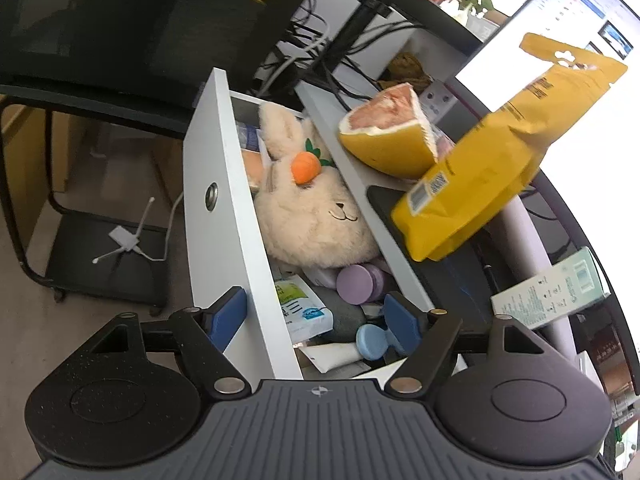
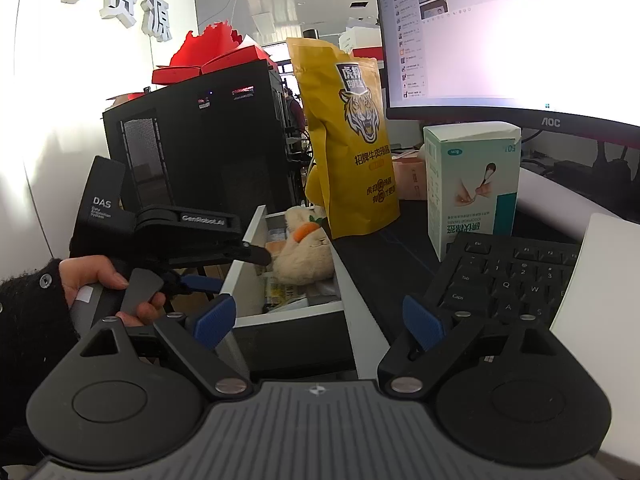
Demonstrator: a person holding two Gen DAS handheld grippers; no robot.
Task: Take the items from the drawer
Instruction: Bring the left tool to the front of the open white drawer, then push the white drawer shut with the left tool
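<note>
The drawer (image 1: 224, 208) stands pulled out from under the counter (image 1: 360, 168), packed with things. A cream plush rabbit (image 1: 316, 220) with an orange carrot (image 1: 305, 167) on its head lies across the middle of the drawer. Nearer its front end sit a purple round container (image 1: 356, 282), a blue cap (image 1: 370, 342) and a white packet (image 1: 304, 306). The left tool (image 1: 318, 316) hangs over that front end, its blue pads spread wide and gripping nothing. The right tool (image 2: 320, 320) is likewise spread and empty, beside the drawer's front. On the counter's edge stand a yellow snack pouch (image 2: 352, 140) and a white-green box (image 2: 472, 184), with a cut pomelo (image 1: 388, 132) further back.
</note>
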